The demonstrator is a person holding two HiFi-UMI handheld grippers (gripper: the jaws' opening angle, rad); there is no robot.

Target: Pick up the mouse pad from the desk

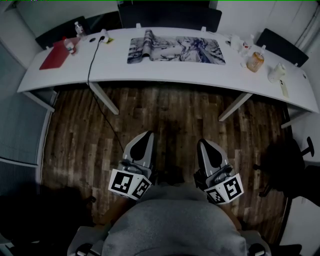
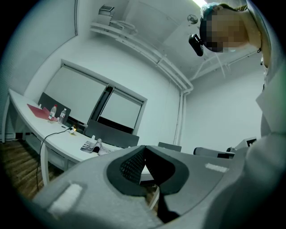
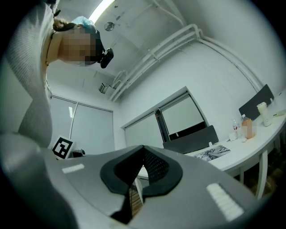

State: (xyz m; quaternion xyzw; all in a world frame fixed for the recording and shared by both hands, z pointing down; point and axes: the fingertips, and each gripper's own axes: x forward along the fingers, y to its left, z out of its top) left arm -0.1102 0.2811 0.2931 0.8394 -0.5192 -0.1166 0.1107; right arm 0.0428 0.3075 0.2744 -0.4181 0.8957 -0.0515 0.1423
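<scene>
Mouse pad (image 1: 176,50), printed in grey and white, lies on the white table (image 1: 150,70) near its far edge, about midway along. Its left end is curled up in a roll. A dark chair (image 1: 170,15) stands just behind it. Further left on the table are a red folder (image 1: 55,56), two small bottles (image 1: 70,46) and a black cable (image 1: 90,62) that runs off the front edge. To the right an amber bottle (image 1: 255,61) stands among some white items. Well apart from the table, over the wooden floor (image 1: 170,117), the left gripper (image 1: 145,136) and the right gripper (image 1: 204,144) are held side by side close to the person's grey-clad body, pointing toward the table. Each gripper's fingers are clenched together with nothing between them.
</scene>
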